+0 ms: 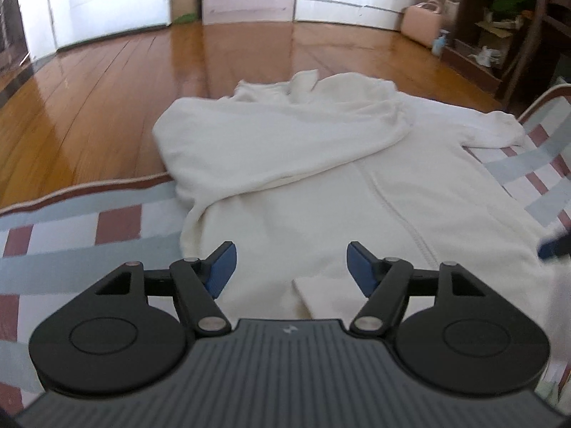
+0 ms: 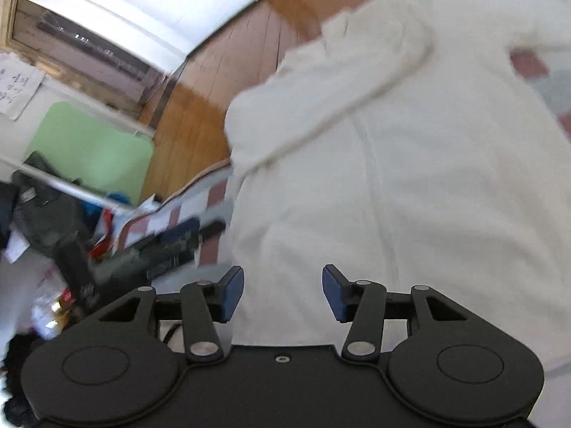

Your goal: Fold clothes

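A cream-white sweatshirt point(image 1: 321, 185) lies flat on a plaid bedcover point(image 1: 71, 242), with one sleeve point(image 1: 267, 135) folded across its chest. My left gripper point(image 1: 291, 260) hovers open above the near hem, with nothing between its blue pads. The right wrist view is blurred and tilted. It shows the same sweatshirt point(image 2: 392, 160) filling the right side, with my right gripper point(image 2: 283, 285) open over its edge and holding nothing. The left gripper's dark body point(image 2: 171, 246) shows blurred at the left of that view. A blue pad of the right gripper point(image 1: 555, 246) peeks in at the left view's right edge.
Past the bed's far edge lies a glossy wooden floor point(image 1: 142, 78). White cabinets point(image 1: 107, 0) stand at the back, with a pink case point(image 1: 423, 23) and a dark shelf unit point(image 1: 492, 35) at the right. A green mat point(image 2: 89, 146) and a cluttered pile point(image 2: 46, 214) lie beside the bed.
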A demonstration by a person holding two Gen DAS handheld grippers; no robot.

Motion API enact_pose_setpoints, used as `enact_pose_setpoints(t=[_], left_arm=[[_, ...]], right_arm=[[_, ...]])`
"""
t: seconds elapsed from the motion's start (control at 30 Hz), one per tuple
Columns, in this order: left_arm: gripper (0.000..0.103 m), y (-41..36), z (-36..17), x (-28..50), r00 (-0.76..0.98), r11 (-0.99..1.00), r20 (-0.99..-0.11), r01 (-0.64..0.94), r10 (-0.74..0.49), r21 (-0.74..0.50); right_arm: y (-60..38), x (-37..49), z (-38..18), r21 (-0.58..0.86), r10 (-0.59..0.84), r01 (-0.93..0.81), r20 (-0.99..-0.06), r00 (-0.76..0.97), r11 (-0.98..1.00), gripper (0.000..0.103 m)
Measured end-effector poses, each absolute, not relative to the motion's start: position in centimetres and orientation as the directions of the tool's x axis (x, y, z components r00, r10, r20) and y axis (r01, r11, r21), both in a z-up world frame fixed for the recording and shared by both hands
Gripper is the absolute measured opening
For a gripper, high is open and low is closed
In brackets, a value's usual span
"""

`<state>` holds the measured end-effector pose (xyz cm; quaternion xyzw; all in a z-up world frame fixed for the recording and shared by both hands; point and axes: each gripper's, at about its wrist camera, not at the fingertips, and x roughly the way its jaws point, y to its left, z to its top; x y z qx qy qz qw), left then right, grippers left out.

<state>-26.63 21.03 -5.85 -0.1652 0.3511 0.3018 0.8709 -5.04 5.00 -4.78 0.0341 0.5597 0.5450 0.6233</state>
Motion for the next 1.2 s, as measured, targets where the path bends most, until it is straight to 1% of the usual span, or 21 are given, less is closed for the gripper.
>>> enact_pose_setpoints(t=[0.07,0.1,0.13,0.17,0.2,0.23,0.27,0.37,0.47,0.6,0.63,0.7,0.73,0.77,0.83,0.9,0.97,1.07,1.1,1.17,1.2], left_arm=[[0.068,20.9,-5.5,-26.6,0.580,0.761,-0.698,-0.644,0.420,-0.077],[0.070,20.9,-5.3,-26.8,0.580,0.756,-0.695,-0.650,0.425,-0.081],[0.076,20.8,-5.2,-27.0,0.580,0.751,-0.693,-0.655,0.428,-0.084],[0.079,20.8,-5.1,-27.1,0.579,0.748,-0.693,-0.658,0.430,-0.086],[0.085,20.7,-5.1,-27.2,0.574,0.745,-0.695,-0.662,0.433,-0.082],[0.087,20.7,-5.2,-27.4,0.564,0.741,-0.700,-0.667,0.437,-0.074],[0.087,20.8,-5.3,-27.4,0.558,0.740,-0.708,-0.668,0.433,-0.075],[0.087,21.3,-5.6,-27.3,0.580,0.755,-0.719,-0.645,0.383,-0.117],[0.087,21.2,-5.3,-26.4,0.641,0.796,-0.687,-0.587,0.343,-0.150],[0.087,23.2,-4.4,-22.1,0.624,0.793,-0.738,-0.572,0.257,-0.207],[0.087,23.4,-3.6,-20.7,0.623,0.807,-0.739,-0.559,0.256,-0.192],[0.087,23.3,-1.5,-17.0,0.630,0.864,-0.727,-0.494,0.273,-0.103],[0.087,23.6,-0.6,-15.1,0.639,0.885,-0.722,-0.458,0.265,-0.081],[0.087,24.2,0.0,-13.0,0.658,0.892,-0.722,-0.433,0.214,-0.131],[0.087,25.3,0.4,-8.7,0.707,0.856,-0.703,-0.406,0.072,-0.321],[0.087,25.2,0.2,-5.0,0.759,0.832,-0.651,-0.366,0.007,-0.418],[0.086,23.7,-0.6,-1.2,0.762,0.861,-0.647,-0.346,0.026,-0.373],[0.086,22.0,-2.3,3.1,0.726,0.900,-0.679,-0.362,0.109,-0.243],[0.086,21.8,-2.7,4.1,0.716,0.908,-0.686,-0.364,0.130,-0.208],[0.086,22.0,-3.5,5.9,0.709,0.922,-0.694,-0.343,0.127,-0.182],[0.086,22.3,-4.0,6.7,0.704,0.926,-0.699,-0.337,0.126,-0.173]], right_arm=[[5.6,-5.7,-3.7,0.646,0.752,-0.638,-0.641,-0.154,0.420,0.055],[6.0,-6.0,-3.5,0.637,0.762,-0.647,-0.634,-0.131,0.419,0.057],[6.4,-5.8,-3.6,0.643,0.773,-0.647,-0.621,-0.128,0.410,0.059],[6.8,-5.0,-4.5,0.694,0.794,-0.607,-0.585,-0.164,0.386,0.065],[7.2,-4.1,-5.5,0.750,0.815,-0.556,-0.542,-0.204,0.358,0.068],[7.6,-3.3,-6.6,0.800,0.835,-0.502,-0.494,-0.241,0.329,0.068],[7.8,-2.5,-8.2,0.831,0.841,-0.445,-0.475,-0.258,0.333,0.068],[6.7,-0.4,-10.9,0.814,0.826,-0.400,-0.526,-0.203,0.420,0.068],[4.9,2.0,-11.3,0.767,0.808,-0.435,-0.574,-0.134,0.472,0.068],[2.7,5.9,-9.1,0.685,0.761,-0.459,-0.649,-0.028,0.567,0.068],[2.1,7.4,-8.1,0.660,0.742,-0.465,-0.670,-0.010,0.590,0.068],[1.0,10.0,-5.9,0.599,0.702,-0.490,-0.712,0.038,0.634,0.068],[0.3,11.4,-4.2,0.554,0.682,-0.520,-0.727,0.077,0.650,0.068],[-0.6,12.5,-2.9,0.517,0.673,-0.547,-0.730,0.120,0.658,0.068],[-2.3,14.3,-1.0,0.458,0.686,-0.597,-0.692,0.225,0.658,0.068],[-3.1,15.5,-0.6,0.417,0.687,-0.619,-0.668,0.288,0.665,0.068],[-3.6,16.9,-1.6,0.382,0.658,-0.602,-0.673,0.339,0.701,0.068],[-3.2,20.1,-4.3,0.376,0.600,-0.521,-0.709,0.370,0.766,0.067],[-2.7,21.6,-5.2,0.374,0.572,-0.482,-0.731,0.372,0.792,0.067],[-1.6,24.8,-7.0,0.365,0.509,-0.396,-0.778,0.368,0.843,0.067],[-1.1,25.9,-8.0,0.371,0.479,-0.339,-0.814,0.329,0.865,0.067]])
